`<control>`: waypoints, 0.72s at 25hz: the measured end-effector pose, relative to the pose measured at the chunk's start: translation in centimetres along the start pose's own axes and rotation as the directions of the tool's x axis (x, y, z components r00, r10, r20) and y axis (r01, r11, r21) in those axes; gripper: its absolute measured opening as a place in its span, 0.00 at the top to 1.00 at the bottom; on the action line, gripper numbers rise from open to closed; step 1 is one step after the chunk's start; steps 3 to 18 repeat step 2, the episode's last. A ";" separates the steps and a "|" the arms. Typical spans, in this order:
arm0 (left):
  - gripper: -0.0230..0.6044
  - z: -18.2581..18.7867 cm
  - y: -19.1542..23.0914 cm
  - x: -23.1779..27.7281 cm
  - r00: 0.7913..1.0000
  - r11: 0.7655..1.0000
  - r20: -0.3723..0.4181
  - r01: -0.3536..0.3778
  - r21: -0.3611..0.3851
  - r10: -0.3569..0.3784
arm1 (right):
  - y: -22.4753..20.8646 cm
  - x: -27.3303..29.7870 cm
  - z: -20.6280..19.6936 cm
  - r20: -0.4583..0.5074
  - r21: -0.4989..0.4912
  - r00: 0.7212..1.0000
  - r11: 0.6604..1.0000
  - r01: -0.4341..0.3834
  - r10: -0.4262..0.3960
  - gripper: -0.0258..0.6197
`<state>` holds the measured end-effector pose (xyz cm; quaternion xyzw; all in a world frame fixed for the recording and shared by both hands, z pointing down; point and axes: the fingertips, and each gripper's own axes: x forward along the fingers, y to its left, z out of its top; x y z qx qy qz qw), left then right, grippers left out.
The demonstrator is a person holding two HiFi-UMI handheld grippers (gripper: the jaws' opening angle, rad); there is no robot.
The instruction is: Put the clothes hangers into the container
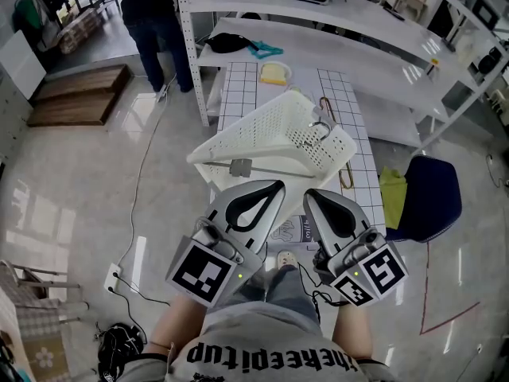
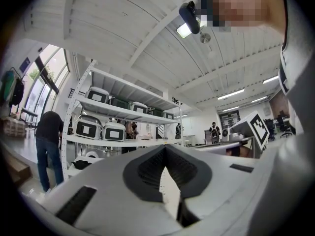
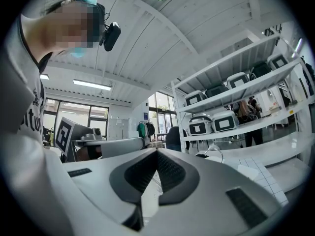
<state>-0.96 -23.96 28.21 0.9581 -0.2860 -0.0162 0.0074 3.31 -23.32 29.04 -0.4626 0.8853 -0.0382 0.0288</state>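
A white perforated container (image 1: 262, 130) lies tilted on the white gridded table (image 1: 238, 94). A hanger's metal hook (image 1: 320, 127) shows inside it, and a thin rod with a grey end piece (image 1: 240, 166) lies along its near rim. Another wire hanger (image 1: 347, 175) lies on the table to the container's right. My left gripper (image 1: 277, 185) is shut and empty just short of the near rim. Beside it, my right gripper (image 1: 308, 194) is also shut and empty. In the left gripper view my left gripper (image 2: 166, 148) has its tips together. The right gripper (image 3: 157, 151) points level, with a hook (image 3: 214, 152) ahead.
White shelving (image 1: 334, 22) stands behind the table, with a black item, a teal item and a yellow object (image 1: 275, 73) at the far end. A dark blue chair (image 1: 433, 197) and a yellow-green cloth (image 1: 391, 188) are at the right. A person (image 1: 155, 22) stands at the far left.
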 end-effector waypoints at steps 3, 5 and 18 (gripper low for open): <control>0.95 0.0 -0.2 -0.2 1.000 1.000 0.000 0.001 -0.001 -0.001 | 0.2 -0.1 0.0 0.001 0.001 1.000 1.000 -0.001 0.001 0.97; 0.95 0.0 -0.2 -0.2 1.000 1.000 0.000 0.001 -0.001 -0.001 | 0.2 -0.1 0.0 0.001 0.001 1.000 1.000 -0.001 0.001 0.97; 0.95 0.0 -0.2 -0.2 1.000 1.000 0.000 0.001 -0.001 -0.001 | 0.2 -0.1 0.0 0.001 0.001 1.000 1.000 -0.001 0.001 0.97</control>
